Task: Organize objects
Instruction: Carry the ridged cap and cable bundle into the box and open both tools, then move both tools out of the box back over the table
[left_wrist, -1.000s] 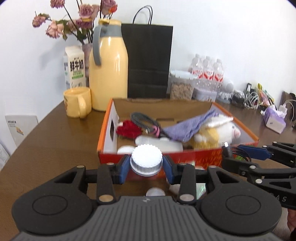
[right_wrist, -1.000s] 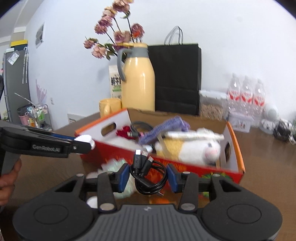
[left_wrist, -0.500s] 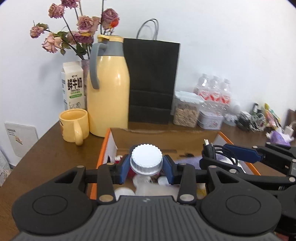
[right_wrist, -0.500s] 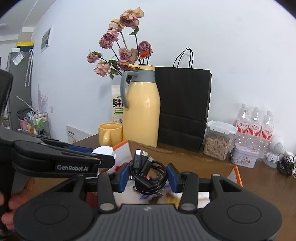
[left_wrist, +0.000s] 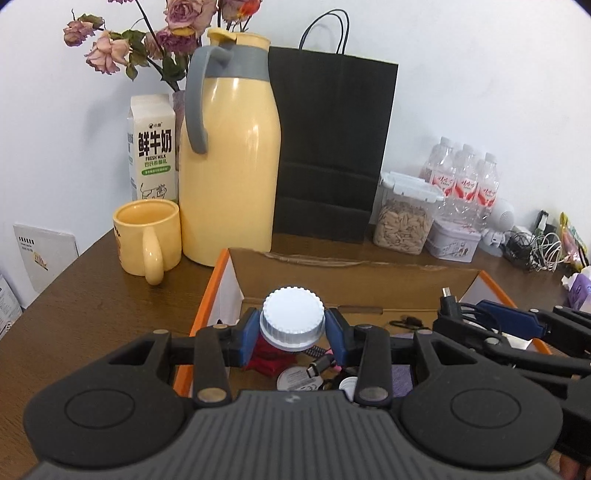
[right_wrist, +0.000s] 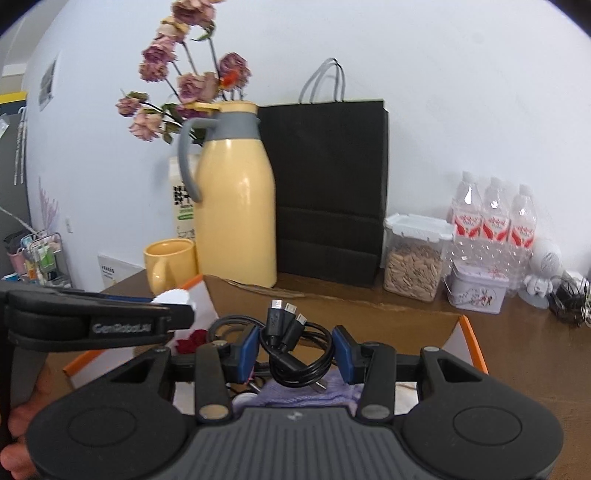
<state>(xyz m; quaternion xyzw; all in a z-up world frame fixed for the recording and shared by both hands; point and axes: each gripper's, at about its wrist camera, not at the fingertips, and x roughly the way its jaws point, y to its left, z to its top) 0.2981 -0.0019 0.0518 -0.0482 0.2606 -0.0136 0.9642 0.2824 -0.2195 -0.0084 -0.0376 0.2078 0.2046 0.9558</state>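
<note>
My left gripper (left_wrist: 292, 330) is shut on a bottle with a white ribbed cap (left_wrist: 292, 316), held above the left part of the orange cardboard box (left_wrist: 207, 295). My right gripper (right_wrist: 295, 350) is shut on a coiled black USB cable (right_wrist: 291, 350) with several plugs sticking up, and it hangs over the same box (right_wrist: 471, 343). In the left wrist view the right gripper (left_wrist: 491, 317) with the cable comes in from the right. In the right wrist view the left gripper (right_wrist: 110, 321) crosses at the left. Inside the box lie a red flower (left_wrist: 266, 360), a purple cloth (right_wrist: 306, 393) and small white lids.
Behind the box stand a yellow thermos jug (left_wrist: 231, 147), a yellow mug (left_wrist: 147, 240), a milk carton (left_wrist: 151, 147), dried roses, a black paper bag (left_wrist: 332, 147), a jar of seeds (left_wrist: 404, 218), water bottles (left_wrist: 461, 181) and a tin. Tangled cables lie far right.
Both grippers have moved forward from in front of the box to above its inside, each keeping its load. The box's front wall and the plush toy have dropped out of view.
</note>
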